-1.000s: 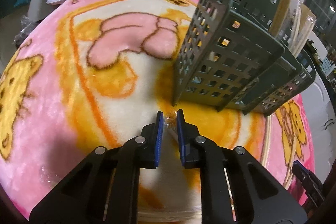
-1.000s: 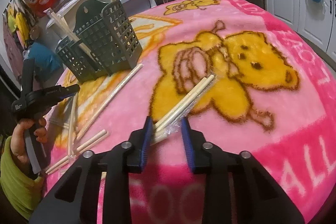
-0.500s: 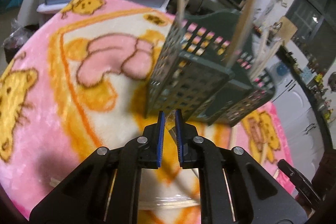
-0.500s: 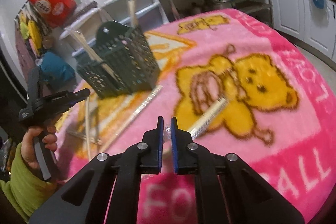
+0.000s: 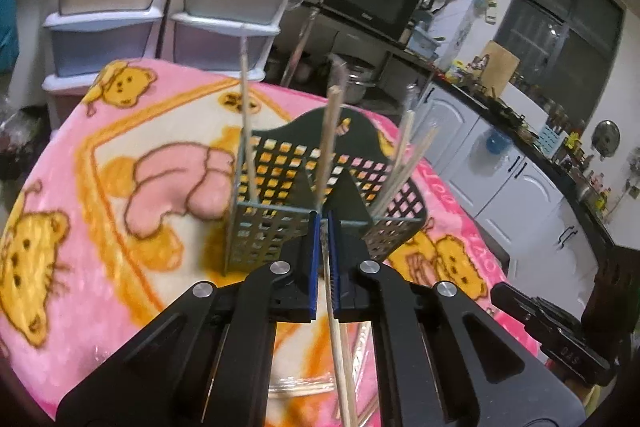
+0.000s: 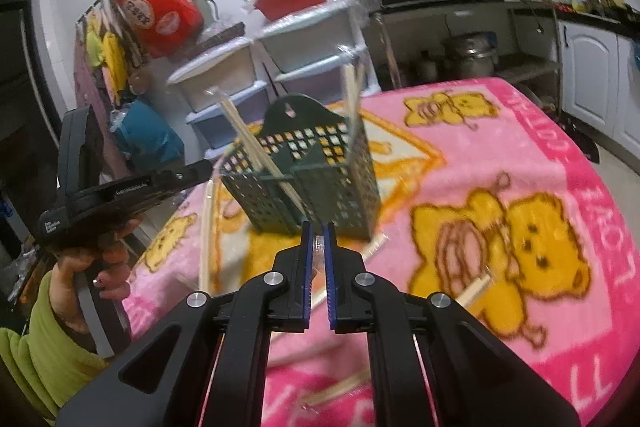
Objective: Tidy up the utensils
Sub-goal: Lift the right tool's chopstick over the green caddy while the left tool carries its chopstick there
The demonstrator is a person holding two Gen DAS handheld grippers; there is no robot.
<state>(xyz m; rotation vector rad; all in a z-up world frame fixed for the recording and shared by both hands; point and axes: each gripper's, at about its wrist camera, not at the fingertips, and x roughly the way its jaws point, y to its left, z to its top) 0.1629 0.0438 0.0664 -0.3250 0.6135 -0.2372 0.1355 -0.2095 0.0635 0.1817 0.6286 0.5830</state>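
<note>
— Two pairs of tongs, each pinching something. On the left, the left tongs (image 5: 325, 227) are clamped on a wrapped chopstick pair (image 5: 340, 347), lifted just in front of the green utensil caddy (image 5: 280, 227).
— How will it handle?
— Light and stiff, I'd judge, but the clear sleeve looks slippery. They hold it near one end, so the long tail hangs below and may swing. A grip nearer the middle would steady it.
— And to the right?
— The right tongs (image 6: 318, 239) have just been closing, and they pinch the clear end of another wrapped pair (image 6: 472, 291), which trails down above the pink blanket (image 6: 540, 155) on the counter. Held by the film only, I think: that could slip or tear.
— Loose ones left?
— Several, lying on the blanket beside the caddy.
</note>
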